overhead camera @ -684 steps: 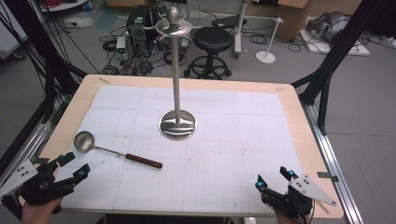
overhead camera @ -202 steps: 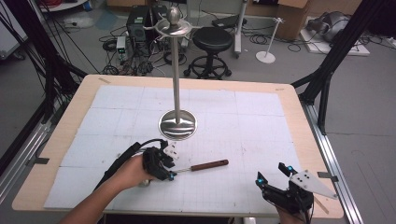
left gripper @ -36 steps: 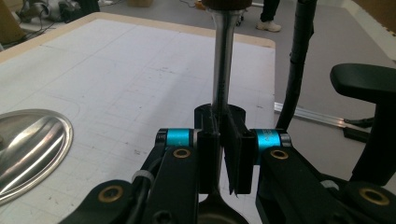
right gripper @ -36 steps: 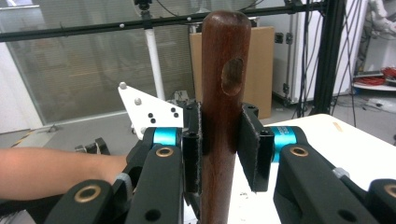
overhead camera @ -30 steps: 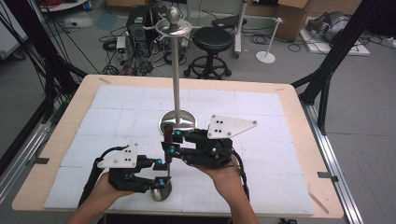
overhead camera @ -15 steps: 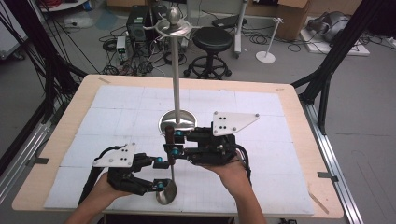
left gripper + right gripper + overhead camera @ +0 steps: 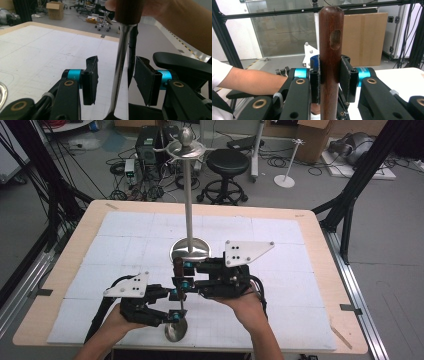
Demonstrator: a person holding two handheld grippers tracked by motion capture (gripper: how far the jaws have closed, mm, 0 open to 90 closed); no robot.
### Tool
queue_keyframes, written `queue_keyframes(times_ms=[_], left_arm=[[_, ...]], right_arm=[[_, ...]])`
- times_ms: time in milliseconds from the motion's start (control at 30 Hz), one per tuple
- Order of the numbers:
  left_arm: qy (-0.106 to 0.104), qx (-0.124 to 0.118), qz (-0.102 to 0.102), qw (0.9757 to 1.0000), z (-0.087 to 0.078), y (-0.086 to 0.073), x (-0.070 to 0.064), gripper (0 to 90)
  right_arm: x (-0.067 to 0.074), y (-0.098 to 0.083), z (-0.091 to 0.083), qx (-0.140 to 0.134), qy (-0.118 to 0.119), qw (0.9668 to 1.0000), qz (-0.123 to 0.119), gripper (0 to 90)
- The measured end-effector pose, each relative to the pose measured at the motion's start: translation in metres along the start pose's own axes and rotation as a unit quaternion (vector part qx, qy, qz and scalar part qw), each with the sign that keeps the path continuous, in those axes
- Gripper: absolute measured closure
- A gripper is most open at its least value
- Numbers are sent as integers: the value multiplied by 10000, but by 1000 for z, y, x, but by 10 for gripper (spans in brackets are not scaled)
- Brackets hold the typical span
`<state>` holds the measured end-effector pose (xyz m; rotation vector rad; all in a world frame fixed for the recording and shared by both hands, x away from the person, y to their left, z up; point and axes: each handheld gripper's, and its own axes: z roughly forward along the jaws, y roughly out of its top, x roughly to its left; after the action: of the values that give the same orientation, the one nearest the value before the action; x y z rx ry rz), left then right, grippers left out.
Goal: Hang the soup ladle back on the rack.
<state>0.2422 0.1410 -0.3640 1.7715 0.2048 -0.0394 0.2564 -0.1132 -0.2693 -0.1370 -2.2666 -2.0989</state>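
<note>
A ladle hangs upright with its steel bowl [image 7: 176,330] low over the table's near edge. My right gripper [image 7: 179,274] is shut on its brown wooden handle [image 7: 332,37], whose hanging hole shows above the pads. Below it, my left gripper [image 7: 176,305] straddles the thin metal shaft [image 7: 120,70]. Its jaws have just been closing, and a gap still shows on each side of the shaft in the left gripper view. The tall steel hook stand [image 7: 189,200] rises just behind both grippers.
The stand's round base [image 7: 190,251] sits mid-table on the white gridded mat [image 7: 280,240]. The wooden table edge [image 7: 320,250] frames the mat. A stool, cables and boxes stand on the floor beyond the table.
Long ago the ladle lay flat at the left with both grippers at the near corners; it now stands upright in the right gripper. Over the last second little has shifted.
</note>
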Motion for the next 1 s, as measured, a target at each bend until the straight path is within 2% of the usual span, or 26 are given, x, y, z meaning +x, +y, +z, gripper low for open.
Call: queue_keyframes(times_ms=[167,333,533,600,767,800,833,867,933,1000], left_arm=[[-49,4,83,10000,0,0,-1,650],[-25,3,68,10000,2,-1,0,689],[-51,34,167,9998,1,-2,-2,790],[-39,45,220,9997,1,-2,-3,829],[130,-13,228,9997,1,-2,-5,837],[198,13,193,9996,1,-2,-5,838],[259,69,158,9995,1,-3,-5,838],[328,148,185,9992,0,-3,-4,839],[458,119,116,9988,0,-3,-4,839],[580,85,70,9983,-1,-3,-4,839]], right_arm=[[0,0,0,-10,16,10000,15,730],[0,-1,1,-22,17,10000,1,730],[0,-2,0,-46,27,10000,25,731],[1,-2,0,-45,22,10000,64,730],[1,-4,-1,-84,-55,9999,109,719],[1,-4,-2,-151,-77,9997,161,690],[1,-3,-3,-284,-133,9994,171,614],[2,-2,-5,-402,-306,9985,202,555],[4,-1,-10,-532,-512,9970,220,500],[7,-1,-13,-543,-766,9953,230,433]])
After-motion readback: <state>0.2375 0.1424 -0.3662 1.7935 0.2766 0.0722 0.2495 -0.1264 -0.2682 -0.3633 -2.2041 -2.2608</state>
